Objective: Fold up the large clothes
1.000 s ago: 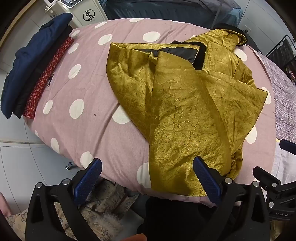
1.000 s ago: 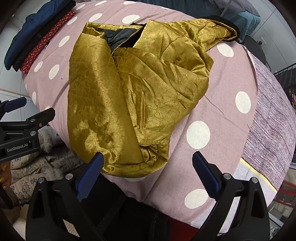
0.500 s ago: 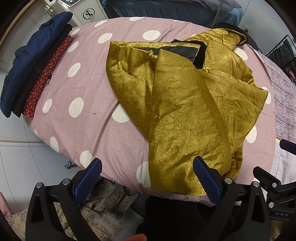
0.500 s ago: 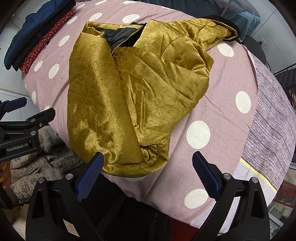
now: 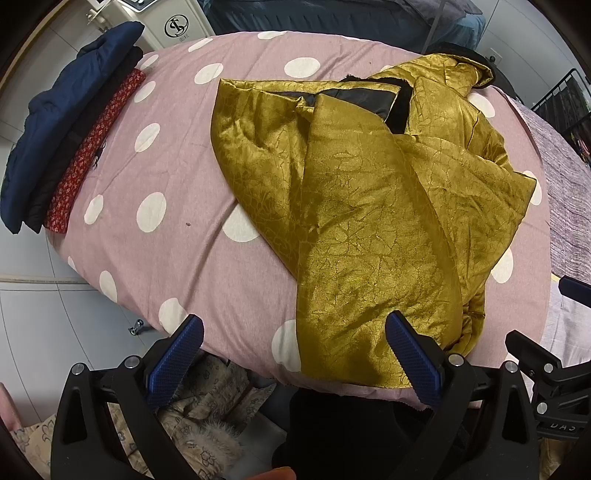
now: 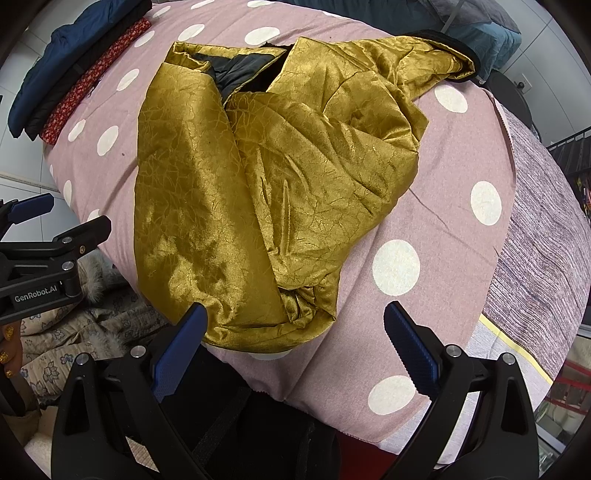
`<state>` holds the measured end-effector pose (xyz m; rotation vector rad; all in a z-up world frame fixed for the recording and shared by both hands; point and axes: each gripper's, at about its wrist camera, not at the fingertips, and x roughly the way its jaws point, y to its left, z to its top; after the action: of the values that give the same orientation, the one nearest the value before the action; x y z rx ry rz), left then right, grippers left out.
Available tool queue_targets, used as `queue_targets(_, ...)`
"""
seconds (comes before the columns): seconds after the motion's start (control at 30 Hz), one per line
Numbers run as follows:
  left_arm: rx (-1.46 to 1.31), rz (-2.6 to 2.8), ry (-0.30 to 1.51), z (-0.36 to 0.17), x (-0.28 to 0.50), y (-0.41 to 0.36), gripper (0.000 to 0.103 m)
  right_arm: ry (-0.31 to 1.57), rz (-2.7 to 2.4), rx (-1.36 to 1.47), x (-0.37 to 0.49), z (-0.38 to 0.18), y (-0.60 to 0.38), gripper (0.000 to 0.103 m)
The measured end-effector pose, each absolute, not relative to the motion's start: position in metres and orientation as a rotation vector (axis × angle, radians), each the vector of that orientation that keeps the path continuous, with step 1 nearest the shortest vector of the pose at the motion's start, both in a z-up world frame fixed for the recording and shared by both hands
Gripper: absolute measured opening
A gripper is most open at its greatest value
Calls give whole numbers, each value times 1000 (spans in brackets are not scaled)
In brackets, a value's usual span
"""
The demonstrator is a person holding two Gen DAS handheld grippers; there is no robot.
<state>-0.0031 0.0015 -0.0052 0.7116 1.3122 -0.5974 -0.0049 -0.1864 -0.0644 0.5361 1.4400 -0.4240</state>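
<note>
A large shiny gold padded coat [image 5: 369,206] with black lining lies crumpled on the pink polka-dot bedspread [image 5: 166,162]; it also shows in the right wrist view [image 6: 266,177]. Its near hem hangs at the bed's front edge. My left gripper [image 5: 295,332] is open and empty, held above the front edge just before the hem. My right gripper [image 6: 295,325] is open and empty over the coat's bunched lower corner. The left gripper's body [image 6: 44,258] shows at the left in the right wrist view.
A folded pile of navy, black and red-patterned clothes [image 5: 62,147] sits at the bed's far left. A floral fur-trimmed garment [image 5: 199,424] lies below the front edge. A grey knitted blanket [image 6: 546,236] covers the right side. A white appliance [image 5: 173,26] stands behind.
Both views have barely shifted; the coat and both open grippers stay where they were.
</note>
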Motion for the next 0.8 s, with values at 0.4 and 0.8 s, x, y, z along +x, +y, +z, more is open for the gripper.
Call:
queue_targets(0.4,715,-593,1318,-9,-5,2,96,1442,-424,537,-5,-65,-187,95)
queue_targets(0.8,723,-592,1331,-11,-2,0,97,1444,-425,540,-5,-66,-190,95)
